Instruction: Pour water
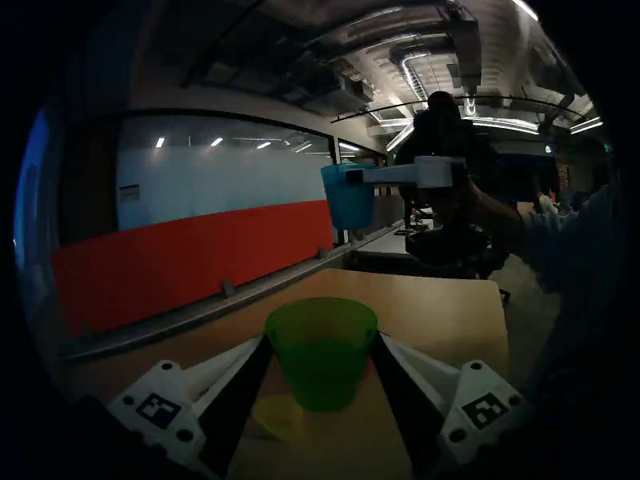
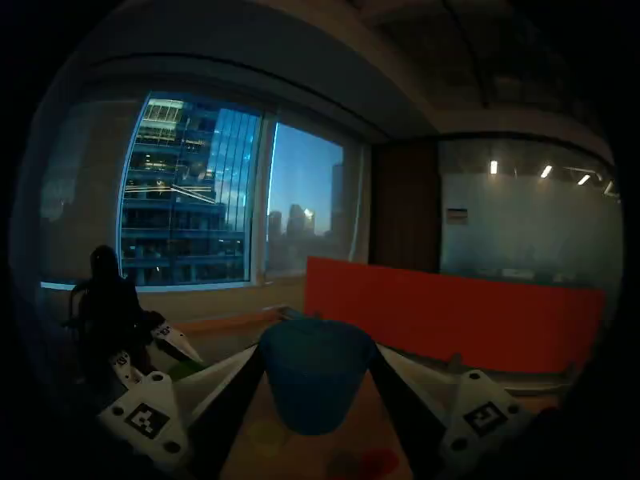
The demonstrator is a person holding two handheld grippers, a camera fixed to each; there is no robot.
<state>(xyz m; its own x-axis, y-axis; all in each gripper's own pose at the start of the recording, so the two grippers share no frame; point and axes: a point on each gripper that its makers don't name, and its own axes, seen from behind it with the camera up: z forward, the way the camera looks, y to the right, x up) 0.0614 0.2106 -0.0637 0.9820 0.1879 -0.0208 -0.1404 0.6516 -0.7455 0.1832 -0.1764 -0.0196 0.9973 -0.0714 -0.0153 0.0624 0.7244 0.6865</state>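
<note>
A translucent green cup [image 1: 322, 364] stands upright between my left gripper's [image 1: 322, 346] fingers, which press on its two sides above the wooden table [image 1: 432, 312]. Higher up and farther off, my right gripper [image 1: 364, 174] holds a blue cup [image 1: 348, 200] upright, with a person's arm behind it. In the right gripper view the blue cup [image 2: 314, 376] sits between that gripper's [image 2: 316, 356] two fingers. The left gripper [image 2: 170, 342] appears low at the left there, with a sliver of the green cup [image 2: 186, 369]. I cannot see water in either cup.
A red and frosted partition [image 1: 192, 256] runs along the table's far side. A yellow round mark [image 1: 278, 416] lies on the table under the green cup. Windows [image 2: 192, 192] face tall buildings. The person's sleeve [image 1: 568, 240] is at the right.
</note>
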